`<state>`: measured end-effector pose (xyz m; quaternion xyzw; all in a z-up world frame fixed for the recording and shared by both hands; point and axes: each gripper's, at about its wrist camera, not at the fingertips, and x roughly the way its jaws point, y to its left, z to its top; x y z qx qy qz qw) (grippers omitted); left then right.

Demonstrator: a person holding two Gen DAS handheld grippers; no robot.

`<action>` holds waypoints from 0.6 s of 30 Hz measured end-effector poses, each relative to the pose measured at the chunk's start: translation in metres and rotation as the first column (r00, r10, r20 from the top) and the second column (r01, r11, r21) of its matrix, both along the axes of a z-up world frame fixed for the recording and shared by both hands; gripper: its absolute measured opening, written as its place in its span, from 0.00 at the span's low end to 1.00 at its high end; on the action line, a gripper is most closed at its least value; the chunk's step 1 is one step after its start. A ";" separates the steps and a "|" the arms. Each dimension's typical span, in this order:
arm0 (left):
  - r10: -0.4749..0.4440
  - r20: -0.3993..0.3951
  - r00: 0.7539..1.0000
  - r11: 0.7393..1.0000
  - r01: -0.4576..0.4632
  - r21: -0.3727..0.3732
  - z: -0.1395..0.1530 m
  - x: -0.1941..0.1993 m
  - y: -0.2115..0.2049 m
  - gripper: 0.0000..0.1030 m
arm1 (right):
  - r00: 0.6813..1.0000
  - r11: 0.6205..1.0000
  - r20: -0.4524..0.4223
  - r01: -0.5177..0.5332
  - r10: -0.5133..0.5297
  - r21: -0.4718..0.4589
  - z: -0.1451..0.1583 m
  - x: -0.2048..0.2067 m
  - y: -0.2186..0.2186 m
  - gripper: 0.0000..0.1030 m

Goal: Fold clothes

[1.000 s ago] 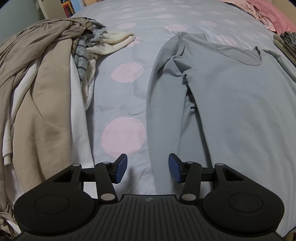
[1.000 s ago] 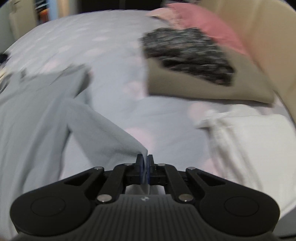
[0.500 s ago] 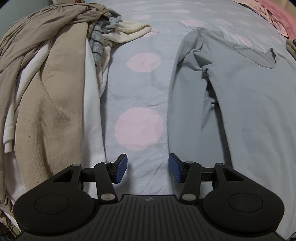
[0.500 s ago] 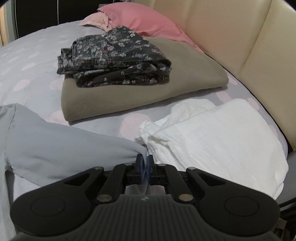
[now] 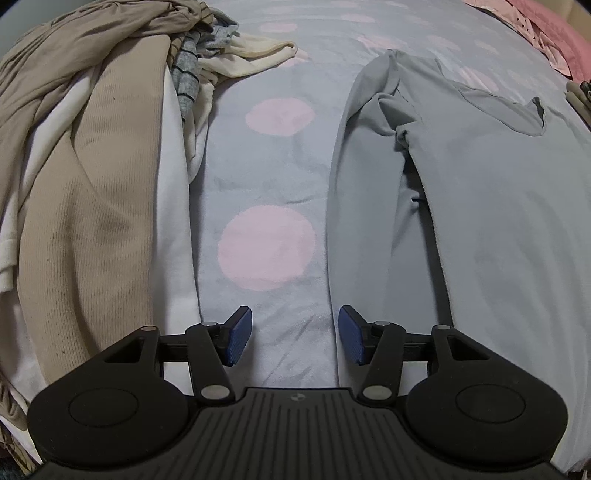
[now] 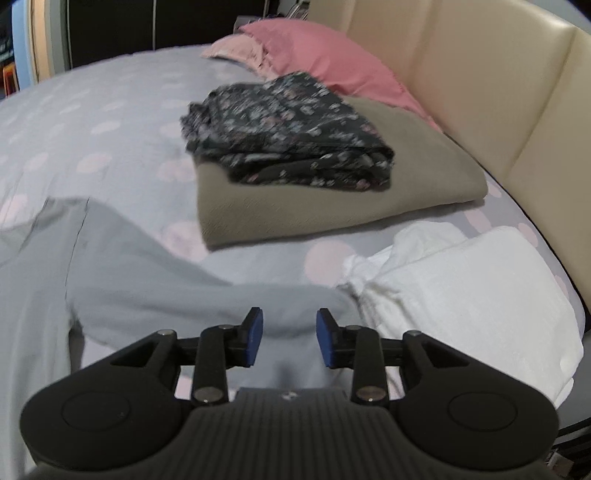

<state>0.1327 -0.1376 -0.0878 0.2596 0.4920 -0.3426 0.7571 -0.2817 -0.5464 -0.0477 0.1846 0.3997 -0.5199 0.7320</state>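
Left wrist view: left gripper (image 5: 295, 341) at bottom centre, jaws spread wide, nothing between the blue pads (image 5: 238, 339). Hovering over the bedsheet (image 5: 266, 155), pale blue-grey with pink dots, right-hand pad at the edge of a sleeve. Grey long-sleeved shirt (image 5: 498, 221) spread flat across the right half of the frame, neckline toward the upper right, one sleeve (image 5: 358, 206) running down the centre-right alongside the body. Heap of unfolded clothes (image 5: 85, 177) filling the left side: beige ribbed fabric, white cloth, a striped grey piece near the top, a cream piece trailing toward the upper centre. Pink fabric (image 5: 546, 33) in the upper right corner.

Right wrist view: right gripper (image 6: 289, 339) at bottom centre, jaws parted, gripping nothing. Other sleeve (image 6: 192, 291) of the grey shirt lying slack across the lower centre, its end directly below and between the pads, whether touching them impossible to tell. Shirt body along the left edge. Folded olive blanket (image 6: 295, 210) in the centre, with a folded dark floral garment (image 6: 288, 136) stacked on top. Folded white cloth (image 6: 472, 288) at the right, touching the sleeve end. Pink pillow (image 6: 325, 55) at top centre, against a cream padded headboard (image 6: 480, 74) in the upper right. Slight motion blur throughout.
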 end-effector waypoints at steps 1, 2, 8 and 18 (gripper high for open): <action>-0.001 -0.004 1.000 1.000 0.001 -0.001 0.000 0.000 0.001 0.49 | 1.000 1.000 -0.004 -0.005 0.005 0.009 -0.002 0.003 0.001 0.34; -0.001 -0.013 1.000 1.000 0.001 -0.003 0.000 0.000 0.001 0.49 | 1.000 1.000 -0.007 -0.009 0.010 0.016 -0.003 0.006 0.002 0.34; 0.034 -0.074 0.997 0.998 -0.038 -0.052 0.004 -0.001 0.011 0.49 | 0.998 0.998 -0.039 -0.048 0.049 0.028 -0.010 0.027 0.010 0.34; -0.008 -0.111 0.994 1.000 0.005 -0.028 -0.002 -0.019 0.006 0.42 | 0.988 0.991 -0.085 -0.127 0.130 0.036 -0.020 0.052 0.027 0.35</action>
